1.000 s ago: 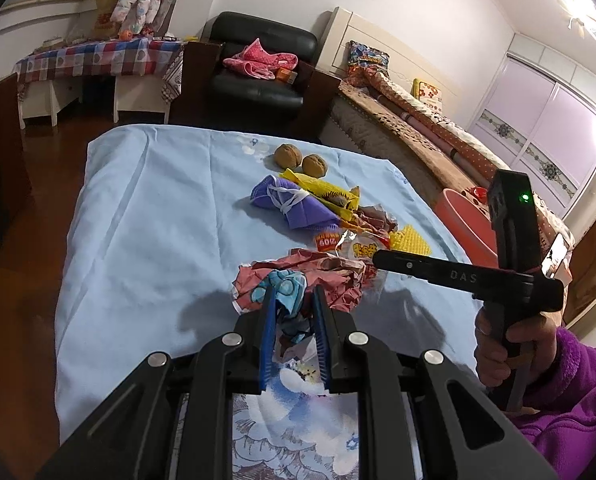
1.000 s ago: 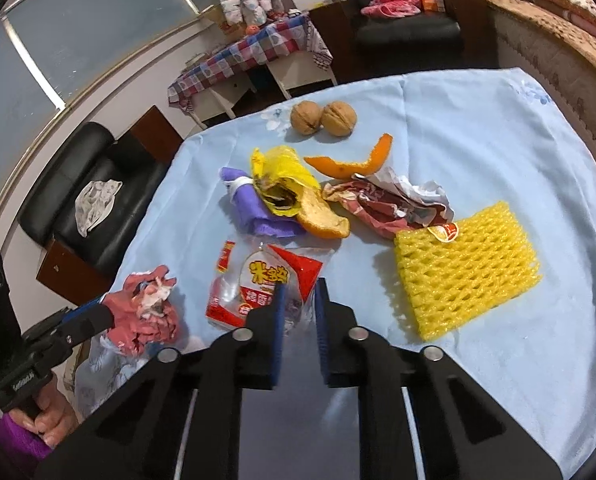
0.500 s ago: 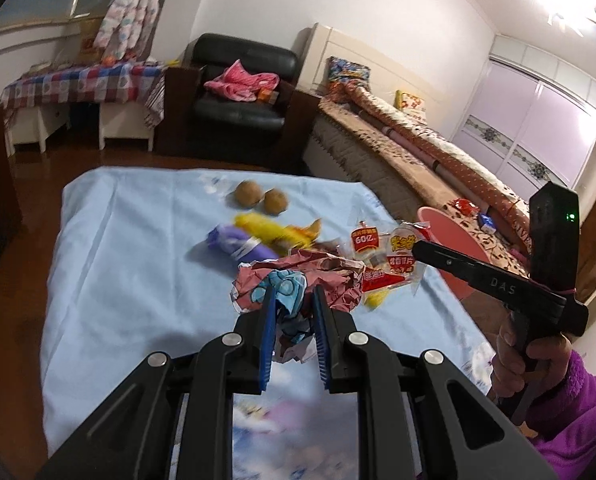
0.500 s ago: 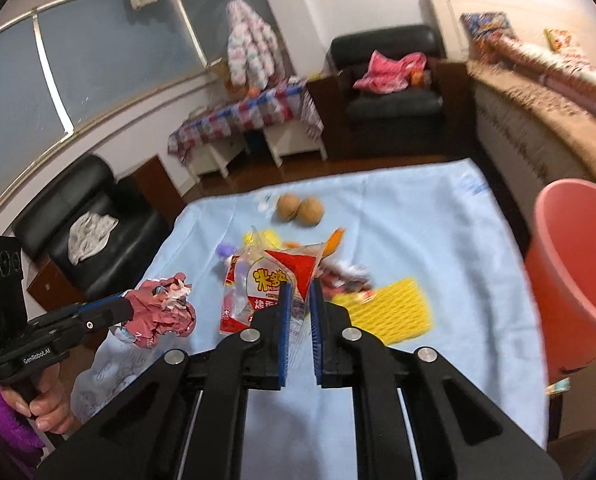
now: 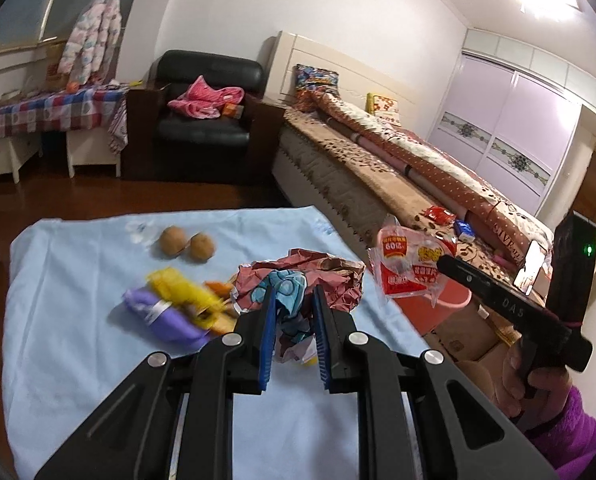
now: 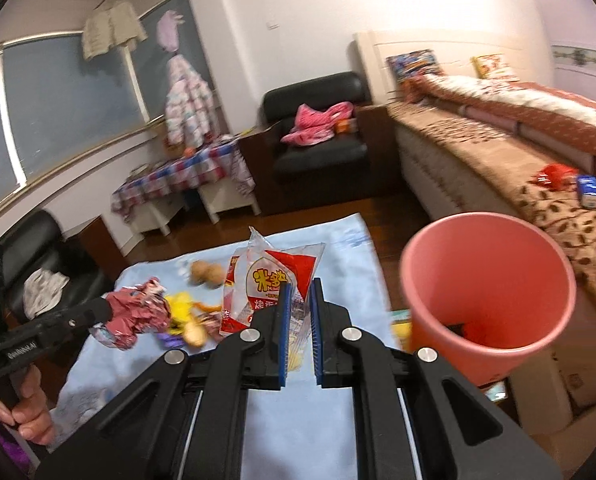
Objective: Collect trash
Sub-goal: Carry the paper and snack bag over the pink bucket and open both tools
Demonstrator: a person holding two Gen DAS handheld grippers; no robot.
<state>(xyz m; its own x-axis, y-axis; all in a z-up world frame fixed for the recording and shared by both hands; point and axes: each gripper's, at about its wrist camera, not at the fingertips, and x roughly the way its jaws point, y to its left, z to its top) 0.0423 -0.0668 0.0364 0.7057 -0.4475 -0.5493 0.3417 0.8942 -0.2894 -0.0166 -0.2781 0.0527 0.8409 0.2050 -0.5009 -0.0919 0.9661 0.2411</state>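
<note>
Pinching crumpled wrapper [image 5: 298, 280] in left fingers [image 5: 269, 320] | snack bag [image 6: 265, 280] in right fingers [image 6: 283, 320]

Both grippers are matte black, the left gripper [image 5: 293, 312] and right gripper [image 6: 300, 304] each with ribbed blue pads [image 5: 267, 340] and round silver screws; one handle reads "DAS", a green light glows, and the sleeve [image 5: 570, 436] is fuzzy purple

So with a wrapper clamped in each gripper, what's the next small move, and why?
Probably carry the right gripper a little further right, over the pink bin, then let go. It is shut on the clear red snack bag, which hangs left of the bin's open mouth, not above it. The left gripper, holding the crumpled red wrapper, sits farther off and can follow.
</note>
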